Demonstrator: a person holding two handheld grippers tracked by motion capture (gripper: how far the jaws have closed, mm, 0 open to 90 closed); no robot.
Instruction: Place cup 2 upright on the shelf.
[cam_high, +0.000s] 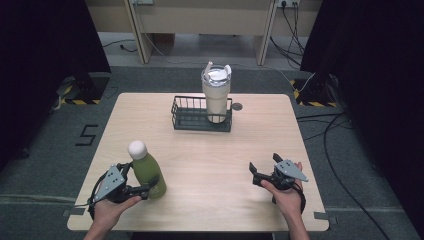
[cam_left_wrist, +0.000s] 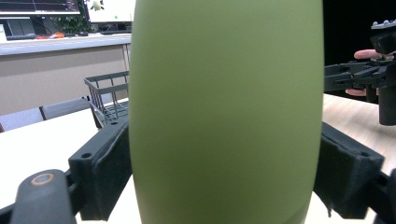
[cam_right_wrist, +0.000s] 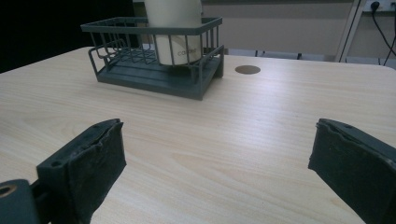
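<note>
A smooth, matte green bottle (cam_left_wrist: 226, 112) (rounded white cap) is clamped between the left gripper's (cam_high: 136, 184) black padded jaws. The right gripper (cam_high: 263, 170) hovers wide open and empty over pale woodgrain table (cam_right_wrist: 261, 116), facing a dark wire basket (cam_right_wrist: 154, 51) holding a cream tumbler (cam_high: 216, 95).

Partly hidden grey lettering on cream tumbler (cam_right_wrist: 173, 32); floor mark (cam_high: 86, 134) like "5"

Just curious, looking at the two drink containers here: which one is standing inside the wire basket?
The cream tumbler with the clear lid stands in the basket at the table's far side. The green bottle with the white cap is near the front edge, between the left tongs.
</note>
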